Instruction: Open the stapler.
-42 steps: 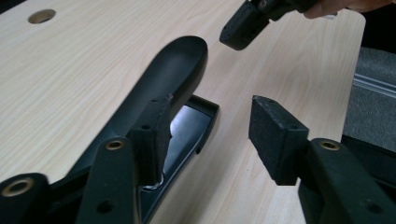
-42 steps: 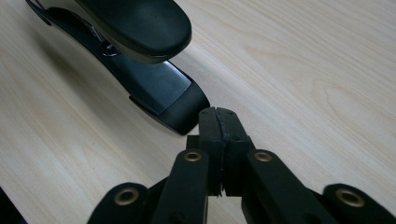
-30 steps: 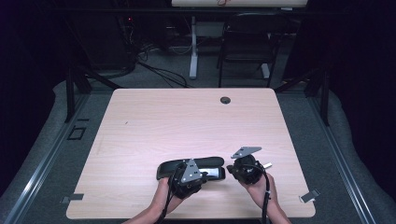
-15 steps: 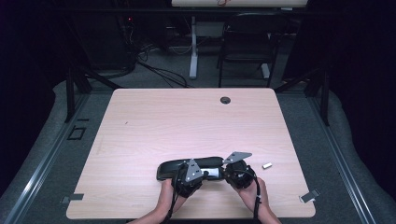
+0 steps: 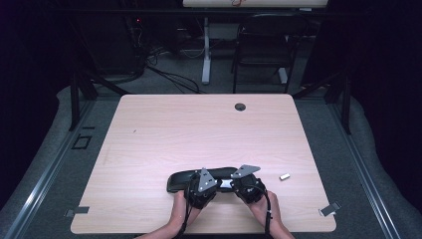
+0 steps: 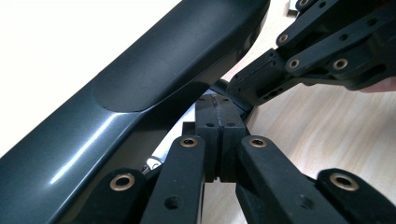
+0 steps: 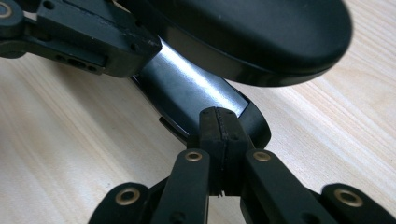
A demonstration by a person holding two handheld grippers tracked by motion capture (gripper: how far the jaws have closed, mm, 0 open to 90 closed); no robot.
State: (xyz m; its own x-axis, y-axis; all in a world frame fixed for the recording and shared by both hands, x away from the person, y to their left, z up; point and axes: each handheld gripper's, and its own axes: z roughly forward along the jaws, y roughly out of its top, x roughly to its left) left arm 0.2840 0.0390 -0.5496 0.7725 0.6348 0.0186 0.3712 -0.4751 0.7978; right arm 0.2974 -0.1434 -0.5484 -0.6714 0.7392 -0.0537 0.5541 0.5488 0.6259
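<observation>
Stapler (image 5: 199, 178), black and glossy, lies near the desk's (image 5: 164, 134) front edge between my two hand-held grippers. Left one (image 6: 217, 122) is clenched beside its hinged arm, right (image 7: 219, 126) clenched at its metal tail (pinching nothing I can see). Rigid, weighty, slippery — grip the base.

The bench (image 5: 164, 134) is showing a pale beige wood grain with fine streaks, and a small dark round grommet (image 5: 240, 106) is sitting near its far edge. The long case (image 5: 199, 177) by the near edge is gleaming glossy black, and its open inside is shining silver-grey in the right gripper view. The left tool (image 6: 217, 126) and the right tool (image 7: 219, 128) are looking matte black, their links dotted with brass-coloured rivets, and each is carrying a grey three-cornered plate. A small whitish piece (image 5: 284, 176) is lying toward the near right corner.
</observation>
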